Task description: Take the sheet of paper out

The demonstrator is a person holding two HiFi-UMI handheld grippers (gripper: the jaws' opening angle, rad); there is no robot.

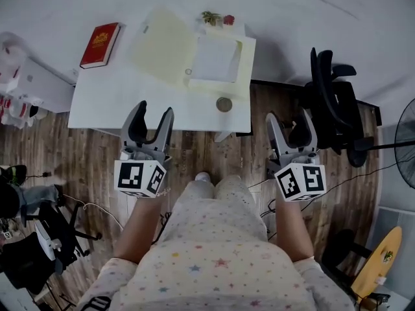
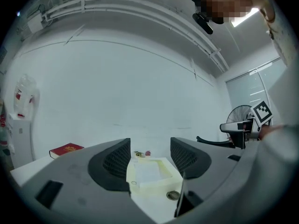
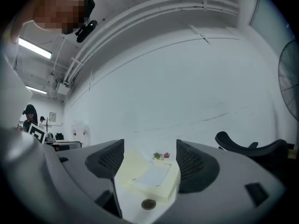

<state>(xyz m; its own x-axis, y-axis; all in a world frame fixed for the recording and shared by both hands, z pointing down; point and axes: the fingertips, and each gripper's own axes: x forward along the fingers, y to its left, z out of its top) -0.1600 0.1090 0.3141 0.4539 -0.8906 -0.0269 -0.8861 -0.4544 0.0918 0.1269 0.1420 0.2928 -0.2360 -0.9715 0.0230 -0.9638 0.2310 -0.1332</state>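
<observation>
While the left tongs (image 1: 155,111) and right tongs (image 1: 290,115) hang short of the bench (image 1: 117,105) — each wide apart, gripping nothing — the sheet of paper (image 1: 214,60) lies inside the open yellow folder (image 1: 162,44) at the bench's far side, with a red book (image 1: 100,44) to its left.

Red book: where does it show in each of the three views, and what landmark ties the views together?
Head view: the red book is at upper left, on the table's far left corner, left of the yellow folder.
Left gripper view: the book lies low at left, outside the jaws.
Right gripper view: not in it.
Shared landmark: the folder, framed between the jaws in both gripper views.
</observation>
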